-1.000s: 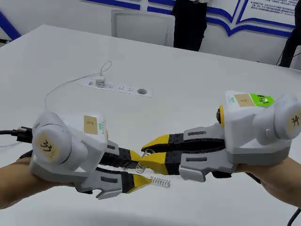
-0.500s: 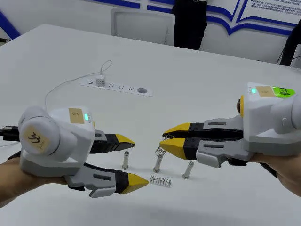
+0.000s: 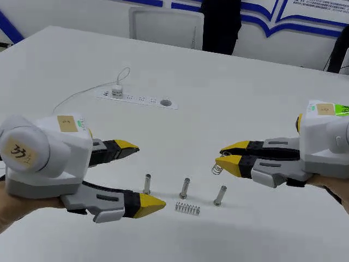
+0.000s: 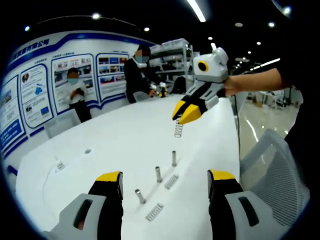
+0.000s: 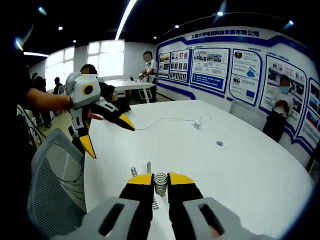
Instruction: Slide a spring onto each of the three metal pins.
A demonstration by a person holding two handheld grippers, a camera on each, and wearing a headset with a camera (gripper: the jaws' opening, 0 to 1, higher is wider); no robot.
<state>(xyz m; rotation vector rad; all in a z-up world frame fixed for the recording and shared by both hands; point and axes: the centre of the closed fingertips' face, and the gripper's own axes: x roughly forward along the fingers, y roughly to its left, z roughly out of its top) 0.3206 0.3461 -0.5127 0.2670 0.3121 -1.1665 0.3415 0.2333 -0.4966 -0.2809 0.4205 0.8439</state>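
1. Head view: the left gripper [image 3: 139, 174] is gaping wide, its yellow-tipped jaws holding nothing. The right gripper [image 3: 222, 155] is pinching a coiled wire spring [image 3: 217, 169] above the smooth white table [image 3: 229, 103]. Three short cylindrical metal pins [image 3: 185, 188] are standing upright in a row, with a loose spring [image 3: 187, 208] lying beside the middle one.
2. Left gripper view: its jaws are standing far apart and empty, and the spring is dangling from the right gripper beyond the pins.
3. Right gripper view: its jaws are clamping the spring's round coils.
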